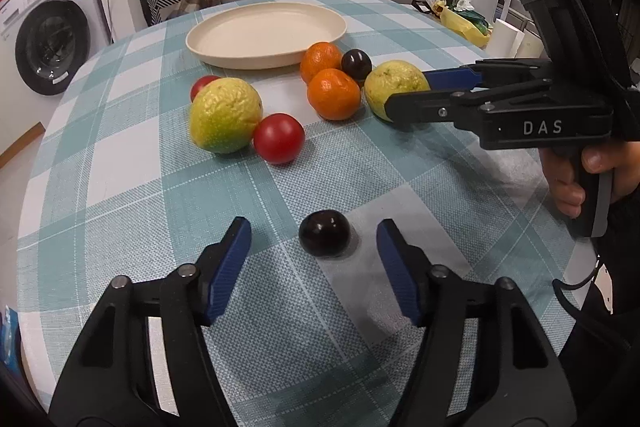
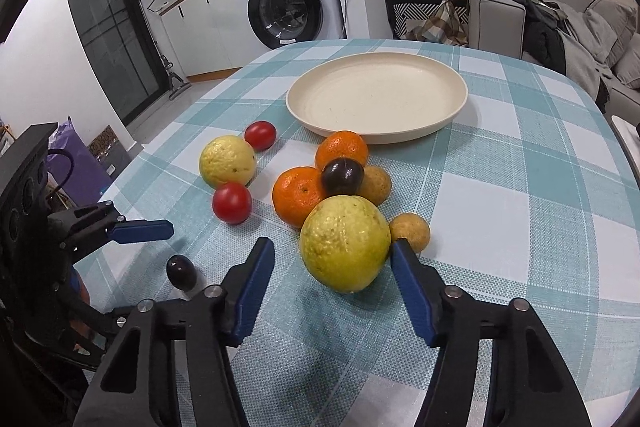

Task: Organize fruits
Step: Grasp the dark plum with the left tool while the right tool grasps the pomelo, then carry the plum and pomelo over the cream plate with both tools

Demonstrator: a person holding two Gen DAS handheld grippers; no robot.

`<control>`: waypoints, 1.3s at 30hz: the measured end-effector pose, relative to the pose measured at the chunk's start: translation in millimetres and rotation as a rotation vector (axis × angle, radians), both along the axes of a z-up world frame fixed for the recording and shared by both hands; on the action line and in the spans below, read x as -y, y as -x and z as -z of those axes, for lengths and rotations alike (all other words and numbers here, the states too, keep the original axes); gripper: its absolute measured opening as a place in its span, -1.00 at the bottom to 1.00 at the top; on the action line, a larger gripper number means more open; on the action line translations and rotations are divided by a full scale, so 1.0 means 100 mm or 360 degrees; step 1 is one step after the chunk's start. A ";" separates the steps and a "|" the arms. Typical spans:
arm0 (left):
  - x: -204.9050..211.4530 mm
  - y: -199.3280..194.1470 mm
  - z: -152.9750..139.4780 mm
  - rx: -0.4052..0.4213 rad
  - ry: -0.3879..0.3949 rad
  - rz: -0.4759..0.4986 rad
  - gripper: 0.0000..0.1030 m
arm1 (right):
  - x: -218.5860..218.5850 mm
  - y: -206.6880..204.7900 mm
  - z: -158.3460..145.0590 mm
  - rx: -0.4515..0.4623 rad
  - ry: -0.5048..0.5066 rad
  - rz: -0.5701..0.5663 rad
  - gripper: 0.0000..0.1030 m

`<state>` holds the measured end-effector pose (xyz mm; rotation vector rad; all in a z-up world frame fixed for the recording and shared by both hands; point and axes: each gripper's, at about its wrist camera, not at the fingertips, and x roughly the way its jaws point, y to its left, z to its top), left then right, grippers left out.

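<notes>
A: Where do the left tongs [image 1: 314, 239] stand?

B: Low over the checked tabletop [image 1: 120, 187], half wide, with a dark plum [image 1: 325, 233] lying between the blue pads. Neither pad touches it.

A: And the right tongs [image 2: 332, 261]?

B: Half wide too, around a big yellow-green guava [image 2: 345, 243]. The right pad [image 2: 412, 291] sits just against its side; the left pad stands apart, so nothing is gripped.

A: The other fruit?

B: Two oranges [image 2: 298, 201], a second plum [image 2: 343, 177] and two small brown fruits [image 2: 410, 231] crowd behind that guava. Another guava [image 2: 227, 161] lies left with two tomatoes [image 2: 232, 203] beside it. The cream plate [image 2: 376, 99] beyond holds no fruit.
</notes>
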<state>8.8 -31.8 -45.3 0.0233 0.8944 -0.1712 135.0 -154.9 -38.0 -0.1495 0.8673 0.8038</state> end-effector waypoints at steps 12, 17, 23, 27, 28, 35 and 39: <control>-0.05 -0.03 0.00 -0.0015 0.0108 0.0031 -0.56 | -0.01 -0.07 0.01 -0.0018 0.0001 0.0001 0.15; -0.09 -0.04 -0.04 0.0001 0.0168 0.0015 -0.56 | -0.02 -0.07 0.03 -0.0017 -0.0003 -0.0001 0.15; -0.13 -0.06 -0.12 0.0054 0.0202 -0.0008 -0.56 | -0.03 -0.08 0.06 -0.0034 0.0011 -0.0003 -0.04; -0.18 -0.11 -0.17 0.0087 0.0223 -0.0043 -0.56 | -0.03 -0.07 0.05 -0.0034 -0.0009 -0.0007 -0.05; -0.20 -0.12 -0.19 0.0095 0.0227 -0.0050 -0.56 | -0.03 -0.06 0.04 -0.0029 -0.0016 -0.0009 -0.05; -0.28 -0.25 -0.34 0.0167 0.0250 -0.0096 -0.56 | 0.05 -0.02 -0.10 0.0026 -0.0092 0.0004 -0.05; -0.33 -0.33 -0.41 0.0208 0.0262 -0.0128 -0.56 | 0.11 -0.03 -0.20 0.0067 -0.0137 0.0030 -0.05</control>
